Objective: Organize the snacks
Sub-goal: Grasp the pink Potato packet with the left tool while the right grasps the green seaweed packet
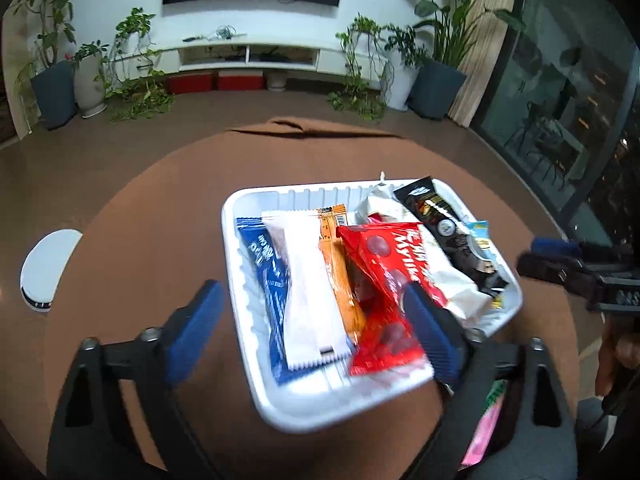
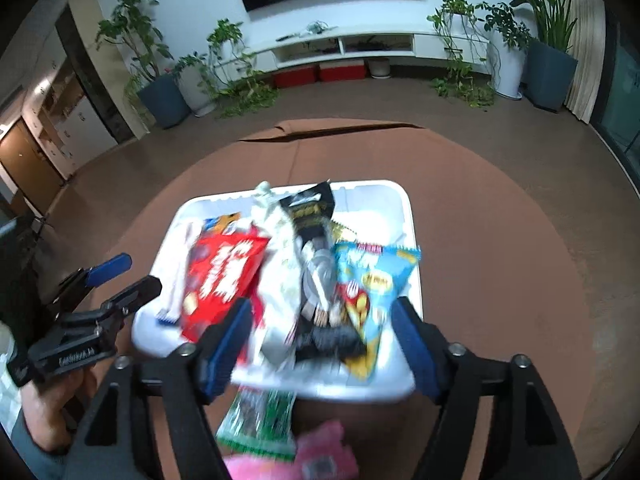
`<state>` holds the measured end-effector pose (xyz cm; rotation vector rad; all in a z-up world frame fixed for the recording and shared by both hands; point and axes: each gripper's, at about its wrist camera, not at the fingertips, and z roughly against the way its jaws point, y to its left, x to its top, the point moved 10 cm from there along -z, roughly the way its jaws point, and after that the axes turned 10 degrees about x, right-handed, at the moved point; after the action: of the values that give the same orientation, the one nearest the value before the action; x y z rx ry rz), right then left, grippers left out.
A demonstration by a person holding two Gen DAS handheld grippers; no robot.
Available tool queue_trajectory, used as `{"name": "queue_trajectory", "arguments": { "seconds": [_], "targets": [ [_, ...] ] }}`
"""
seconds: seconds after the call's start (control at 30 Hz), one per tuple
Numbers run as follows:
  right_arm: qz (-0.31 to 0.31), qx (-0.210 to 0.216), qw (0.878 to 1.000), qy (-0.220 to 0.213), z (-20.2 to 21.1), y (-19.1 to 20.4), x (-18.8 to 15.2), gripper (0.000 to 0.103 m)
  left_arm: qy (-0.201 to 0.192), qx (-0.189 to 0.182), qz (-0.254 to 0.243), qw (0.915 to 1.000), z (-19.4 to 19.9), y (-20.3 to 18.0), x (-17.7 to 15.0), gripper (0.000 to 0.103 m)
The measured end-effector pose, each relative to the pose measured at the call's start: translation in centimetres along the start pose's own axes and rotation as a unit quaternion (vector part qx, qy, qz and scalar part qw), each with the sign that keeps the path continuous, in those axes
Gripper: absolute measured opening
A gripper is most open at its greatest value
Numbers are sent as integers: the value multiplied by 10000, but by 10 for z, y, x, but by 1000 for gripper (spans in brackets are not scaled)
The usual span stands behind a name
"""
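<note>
A white tray [image 1: 280, 412] on the round brown table holds several snack packets. Side by side lie a dark blue one [image 1: 264, 264], a white one [image 1: 308, 280], an orange stick [image 1: 340, 280], a red one [image 1: 384, 264] and a black one [image 1: 452, 232]. My left gripper [image 1: 316, 332] hangs open above the tray's near left part with nothing between its pads. My right gripper [image 2: 322, 346] is open over the tray's [image 2: 404, 208] near edge, above the black packet [image 2: 316, 240] and a light blue one [image 2: 376, 280], holding nothing.
A green packet [image 2: 260, 416] and a pink one [image 2: 320, 456] lie on the table in front of the tray. A white rounded object [image 1: 48, 268] sits off the table's left edge. Potted plants and a low TV shelf line the far wall.
</note>
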<state>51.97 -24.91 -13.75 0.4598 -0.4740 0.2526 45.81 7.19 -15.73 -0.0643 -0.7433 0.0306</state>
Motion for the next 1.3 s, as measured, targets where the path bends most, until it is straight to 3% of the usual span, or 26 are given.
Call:
{"name": "queue_trajectory", "arguments": {
  "seconds": [0.1, 0.2, 0.3, 0.4, 0.5, 0.57, 0.67, 0.9, 1.0, 1.07, 1.3],
  "targets": [
    [-89, 296, 9995, 69, 16, 7, -27, 84, -118, -14, 82, 9999, 27, -2, -19, 103],
    [-282, 482, 9983, 173, 23, 3, -52, 85, -127, -57, -26, 9999, 48, -16, -42, 103],
    [-828, 642, 9944, 138, 31, -8, -75, 85, -214, -250, -675, 9972, 68, -52, -72, 103],
    [-1138, 714, 9909, 123, 36, -13, -100, 85, -94, -413, -1617, 9859, 77, -99, -108, 103],
    [-1249, 750, 9891, 231, 33, -14, -122, 85, 156, -740, -2050, 9758, 79, -136, -137, 103],
    [-1344, 819, 9872, 265, 31, -13, -133, 85, 306, -717, -2286, 9704, 75, -151, -148, 103],
    [-1468, 874, 9851, 208, 34, -16, -141, 85, 386, -733, -2429, 9665, 73, -164, -153, 103],
    [-1541, 875, 9841, 126, 42, -24, -143, 85, 687, -515, -2378, 9675, 53, -166, -142, 101],
    [-1506, 889, 9845, 144, 42, -24, -145, 85, 789, -465, -2425, 9658, 49, -169, -141, 88],
    [-1499, 918, 9843, 149, 40, -25, -145, 85, 900, -437, -2419, 9651, 44, -169, -142, 63],
    [-1515, 917, 9841, 160, 36, -29, -144, 85, 1044, -441, -2368, 9649, 34, -166, -151, 41]
  ]
}}
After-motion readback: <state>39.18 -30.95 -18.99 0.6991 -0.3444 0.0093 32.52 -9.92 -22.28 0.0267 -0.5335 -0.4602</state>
